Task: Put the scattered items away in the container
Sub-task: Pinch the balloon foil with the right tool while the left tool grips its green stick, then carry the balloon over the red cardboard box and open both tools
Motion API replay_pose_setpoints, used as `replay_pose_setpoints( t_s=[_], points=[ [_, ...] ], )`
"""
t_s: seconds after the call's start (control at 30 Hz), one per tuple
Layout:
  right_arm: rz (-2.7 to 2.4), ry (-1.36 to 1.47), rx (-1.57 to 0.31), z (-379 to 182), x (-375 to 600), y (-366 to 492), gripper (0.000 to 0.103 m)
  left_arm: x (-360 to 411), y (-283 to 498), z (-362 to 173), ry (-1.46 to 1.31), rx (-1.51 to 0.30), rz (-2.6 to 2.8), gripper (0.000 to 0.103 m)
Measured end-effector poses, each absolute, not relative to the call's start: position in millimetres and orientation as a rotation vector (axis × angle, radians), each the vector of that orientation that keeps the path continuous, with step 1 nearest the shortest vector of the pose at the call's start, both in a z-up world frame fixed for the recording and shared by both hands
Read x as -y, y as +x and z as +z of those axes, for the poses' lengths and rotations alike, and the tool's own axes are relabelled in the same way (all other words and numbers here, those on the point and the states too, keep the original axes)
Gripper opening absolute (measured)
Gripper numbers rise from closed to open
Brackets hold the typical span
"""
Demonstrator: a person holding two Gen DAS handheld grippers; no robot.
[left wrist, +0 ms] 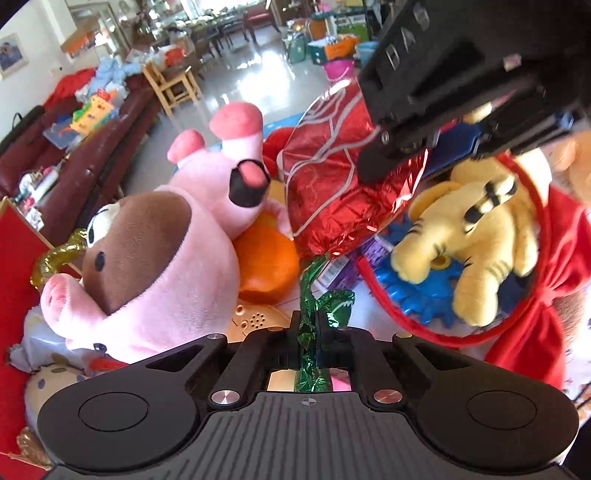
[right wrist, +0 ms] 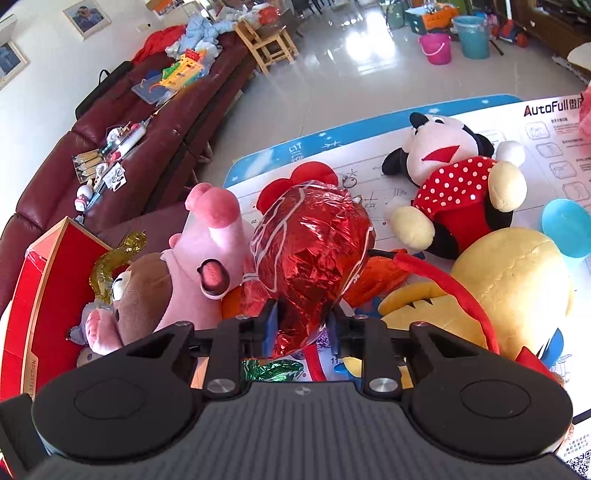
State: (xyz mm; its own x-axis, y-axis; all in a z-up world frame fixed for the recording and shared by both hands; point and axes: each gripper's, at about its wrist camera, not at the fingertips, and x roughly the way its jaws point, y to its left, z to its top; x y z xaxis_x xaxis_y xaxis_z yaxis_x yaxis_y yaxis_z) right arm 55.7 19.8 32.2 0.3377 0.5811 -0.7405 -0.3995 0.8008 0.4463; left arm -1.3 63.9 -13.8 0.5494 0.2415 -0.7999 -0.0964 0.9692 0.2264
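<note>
Plainly, "AutoFull" heads the printed sheet [right wrist: 546, 122].
Left gripper [left wrist: 309, 325] pinches the green stem [left wrist: 308, 295]; right gripper [right wrist: 303, 321] clamps the red balloon [right wrist: 314, 254].

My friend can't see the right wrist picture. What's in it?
The right gripper squeezes a crinkly red foil balloon in its jaws. Around it lie a pink pig plush, a spotted mouse plush and a red box.

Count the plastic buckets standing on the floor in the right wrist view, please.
2. The pink bucket stands on the shiny floor at upper right; the teal bucket stands just right of it. Clutter nearby may hide others.
</note>
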Motion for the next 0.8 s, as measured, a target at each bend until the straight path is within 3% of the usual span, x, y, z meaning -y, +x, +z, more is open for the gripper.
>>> replay_pose_setpoints(
  t_s=[0.47, 0.8],
  points=[
    [0.729, 0.203, -0.882, 106, -9, 24, 0.028, -62, -40, 79, 0.138, -0.822, 0.178, 0.000],
    [0.934, 0.096, -0.717, 194, -85, -20, 0.028, -131, -86, 166, 0.097, -0.659, 0.327, 0.002]
  ],
)
